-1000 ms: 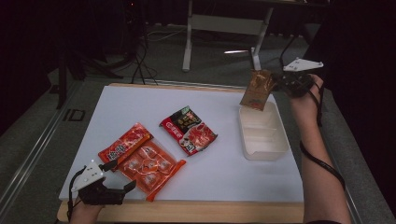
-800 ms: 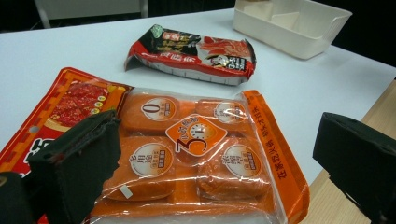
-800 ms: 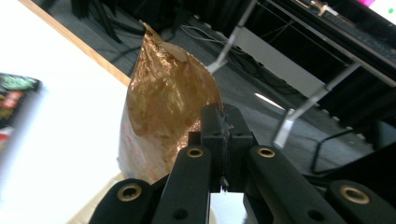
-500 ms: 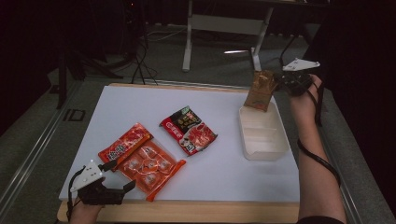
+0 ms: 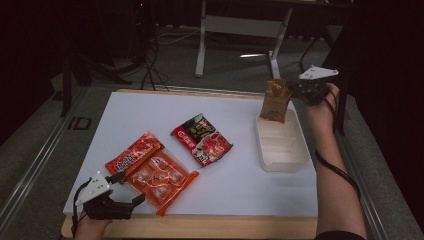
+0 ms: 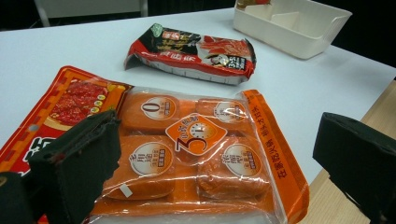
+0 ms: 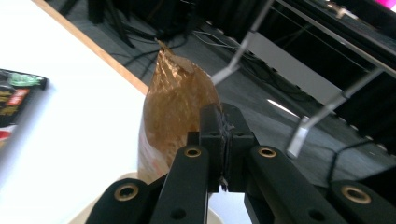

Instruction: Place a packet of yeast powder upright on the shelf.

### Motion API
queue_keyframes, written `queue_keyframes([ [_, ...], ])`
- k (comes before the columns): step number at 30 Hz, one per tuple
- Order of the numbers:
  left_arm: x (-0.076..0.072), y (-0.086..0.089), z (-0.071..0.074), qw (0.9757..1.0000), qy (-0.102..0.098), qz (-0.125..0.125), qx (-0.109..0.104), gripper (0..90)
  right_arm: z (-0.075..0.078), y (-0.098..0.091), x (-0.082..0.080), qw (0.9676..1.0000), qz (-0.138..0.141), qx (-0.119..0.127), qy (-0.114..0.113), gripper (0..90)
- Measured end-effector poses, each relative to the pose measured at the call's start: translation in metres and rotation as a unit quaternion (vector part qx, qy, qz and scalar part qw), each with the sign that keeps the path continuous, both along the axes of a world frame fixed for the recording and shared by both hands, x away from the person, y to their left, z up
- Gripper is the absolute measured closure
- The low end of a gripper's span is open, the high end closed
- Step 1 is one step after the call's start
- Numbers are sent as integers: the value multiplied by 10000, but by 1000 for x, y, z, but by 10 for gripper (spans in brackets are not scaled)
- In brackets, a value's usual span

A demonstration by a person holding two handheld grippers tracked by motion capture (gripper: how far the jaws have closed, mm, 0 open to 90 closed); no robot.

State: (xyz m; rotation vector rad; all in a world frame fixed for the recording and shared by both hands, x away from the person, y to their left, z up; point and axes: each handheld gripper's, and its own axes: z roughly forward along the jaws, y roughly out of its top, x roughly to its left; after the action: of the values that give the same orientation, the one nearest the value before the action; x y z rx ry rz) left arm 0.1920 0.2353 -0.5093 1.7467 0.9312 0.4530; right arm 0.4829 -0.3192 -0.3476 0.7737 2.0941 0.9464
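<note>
We have the right hand-held gripper clamped tight on the edge of a brown snack pouch, jaws pressed together on the foil as the right gripper view shows it. The pouch hangs upright over the far end of the white divided bin, its bottom corner just at the bin's far rim, so we judge it is about to go in but is not yet down and released.

Nothing lies in the bin's compartments as far as we can see. Three packs are left out on the desk, all to the left of the bin: the black-and-red snack pack nearest it, then the clear orange multipack and the red flat pack touching it, well apart from the bin.

Our left hand-held gripper sits with jaws wide apart and holding nothing, hovering at the near edge of the orange multipack. By our reckoning that one is next; most of the job is ahead.
</note>
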Motion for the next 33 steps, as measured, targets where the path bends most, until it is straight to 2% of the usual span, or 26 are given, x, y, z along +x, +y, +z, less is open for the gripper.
queue_keyframes([
  [7,0,0,0,10000,3,0,-6,11,-4,5,0,9998,160,106,69,889],
  [16,1,0,0,10000,14,2,-9,11,-12,4,2,9981,314,503,157,888],
  [22,1,1,-1,10000,18,1,-9,11,-13,8,1,9981,379,469,153,888],
  [24,1,1,0,10000,20,4,-25,11,-9,11,0,9978,469,440,127,892],
  [28,1,0,-1,10000,25,-8,5,11,-5,13,-3,9968,551,578,66,892],
  [30,1,0,0,10000,23,-2,-15,11,-6,14,-3,9976,510,459,93,892],
  [33,1,0,-1,10000,28,-12,12,11,-12,9,0,9972,408,594,189,892],
])
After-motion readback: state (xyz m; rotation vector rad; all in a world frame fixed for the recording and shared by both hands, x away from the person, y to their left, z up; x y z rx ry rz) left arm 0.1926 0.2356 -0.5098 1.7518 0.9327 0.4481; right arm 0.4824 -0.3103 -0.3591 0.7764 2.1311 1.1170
